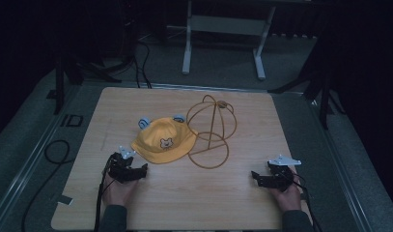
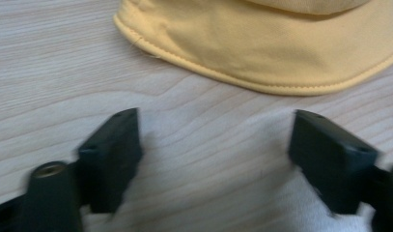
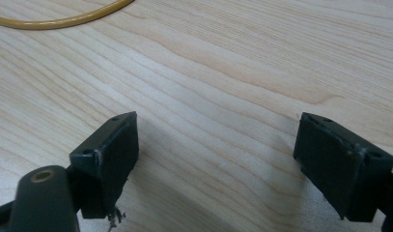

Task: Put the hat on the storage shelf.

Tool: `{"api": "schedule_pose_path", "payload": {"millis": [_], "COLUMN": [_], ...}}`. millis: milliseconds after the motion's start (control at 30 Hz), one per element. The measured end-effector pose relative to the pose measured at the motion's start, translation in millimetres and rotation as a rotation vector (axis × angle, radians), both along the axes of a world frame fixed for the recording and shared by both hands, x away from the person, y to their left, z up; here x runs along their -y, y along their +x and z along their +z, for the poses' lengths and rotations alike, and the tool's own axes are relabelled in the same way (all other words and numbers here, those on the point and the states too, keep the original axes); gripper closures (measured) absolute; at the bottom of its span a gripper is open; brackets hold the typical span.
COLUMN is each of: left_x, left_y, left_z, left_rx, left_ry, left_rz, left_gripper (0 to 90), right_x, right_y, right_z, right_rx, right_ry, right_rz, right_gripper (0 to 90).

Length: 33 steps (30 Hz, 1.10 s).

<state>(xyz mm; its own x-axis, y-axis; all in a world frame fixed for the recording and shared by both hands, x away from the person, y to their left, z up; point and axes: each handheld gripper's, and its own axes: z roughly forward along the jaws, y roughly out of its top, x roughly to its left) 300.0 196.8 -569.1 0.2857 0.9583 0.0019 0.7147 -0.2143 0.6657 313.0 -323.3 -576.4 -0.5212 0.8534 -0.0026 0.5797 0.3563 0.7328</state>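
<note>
While both grippers rest low on the desk [image 1: 184,203], the hat [image 1: 162,140] lies untouched.

The wooden desk carries, near its centre, a wire frame [image 1: 211,130] of domed ribs on a ring base, standing upright. The yellow hat lies flat just left of it, its brim touching the frame, two blue ears at its far edge and a bear badge on the front. The left gripper [image 1: 131,173] sits just short of the hat's near brim [image 2: 261,53]; its fingers [image 2: 112,154] stand wide apart with only bare desk between them. The right gripper [image 1: 266,180] sits well apart from the frame, near the right edge; its fingers [image 3: 107,159] are likewise spread wide and hold nothing.
</note>
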Motion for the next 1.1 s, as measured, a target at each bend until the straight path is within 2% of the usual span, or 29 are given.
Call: {"api": "schedule_pose_path", "payload": {"millis": [67,167,267,333,367,500,667,733,833,1000,1100], "left_x": [-0.9,-3.3,-5.5,-5.5,-4.4,-8.0,-11.5,-15.9,-20.6,-20.1,-21.1], "left_y": [-0.8,-2.7,-3.9,-3.9,-5.7,-7.9,-10.0,-11.3,-13.8,-17.8,-18.8], "left_z": [0.6,1.6,3.3,3.3,6.3,10.4,13.9,18.3,25.1,33.1,36.5], "left_rx": [0.002,0.007,0.008,0.008,0.007,0.009,0.006,0.001,0.004,-0.008,-0.008], "left_ry": [-0.002,-0.003,-0.052,-0.052,-0.047,-0.086,-0.1,-0.099,-0.12,-0.09,-0.089], "left_rz": [0.001,0.007,-0.013,-0.013,-0.033,-0.062,-0.071,-0.079,-0.084,-0.114,-0.114], "left_gripper": [30.3,35.9,37.4,38.2,38.5,39.2,39.7,40.2,42.3,44.4,44.4], "right_x": [0.0,0.0,0.0,0.0,0.0,0.0,0.0,0.0,0.0,-0.1,-0.1], "right_y": [0.0,0.0,0.0,0.0,0.0,0.0,0.0,0.0,0.0,-0.1,-0.1], "right_z": [0.0,0.1,0.0,0.1,0.0,0.0,0.0,0.0,0.0,0.1,0.0], "right_rx": [0.0,0.0,0.0,-0.001,0.0,0.0,0.0,0.0,0.0,-0.001,0.0], "right_ry": [0.0,-0.001,-0.001,-0.001,0.0,0.0,0.0,-0.001,-0.001,-0.001,-0.001], "right_rz": [0.0,0.0,0.0,0.0,0.0,0.0,0.0,0.0,0.0,0.0,0.0], "right_gripper": [16.0,16.0,16.0,16.0,16.0,16.0,16.0,16.0,16.0,16.0,16.0]}}
